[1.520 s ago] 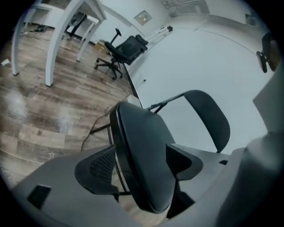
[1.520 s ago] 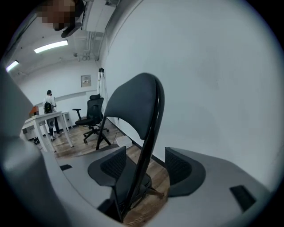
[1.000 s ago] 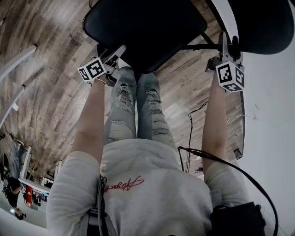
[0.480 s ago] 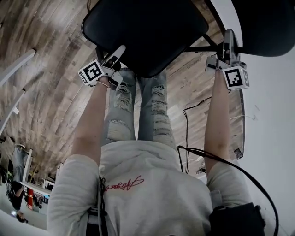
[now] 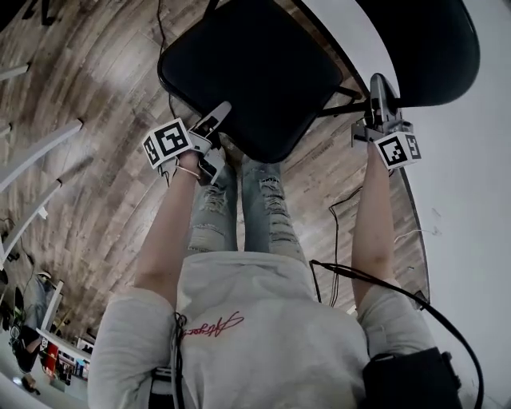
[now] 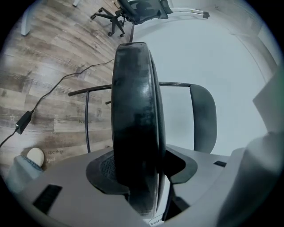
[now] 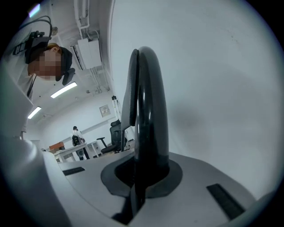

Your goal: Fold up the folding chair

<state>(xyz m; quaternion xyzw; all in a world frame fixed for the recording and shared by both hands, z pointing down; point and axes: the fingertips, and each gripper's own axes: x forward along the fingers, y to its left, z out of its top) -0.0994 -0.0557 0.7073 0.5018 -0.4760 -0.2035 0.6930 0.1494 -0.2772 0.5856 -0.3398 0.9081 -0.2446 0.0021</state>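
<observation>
Folding chair [image 5: 275, 88] gripped at two edges, tight against a white wall [image 5: 471, 208]

Nearest, the left gripper [image 5: 215, 140] has just been closing its jaws, and they pinch the thick, rounded rim of the smooth black seat [image 5: 239, 56], which stands edge-on between them; the right gripper [image 5: 382, 94] is clamped tight on the thin, glossy black backrest [image 5: 427, 48], also seen edge-on; the chair sits just ahead of the person's legs [image 5: 239, 212] in torn jeans, its backrest side close to the plain wall, with open grey-brown plank floor [image 5: 88, 136] on the left and beyond; thin dark frame tubes [image 6: 87, 126] show past the seat, their feet cut off; a black cable [image 6: 49, 95] trails over the planks; farthest, a wheeled office chair [image 6: 140, 9], partly cropped.
</observation>
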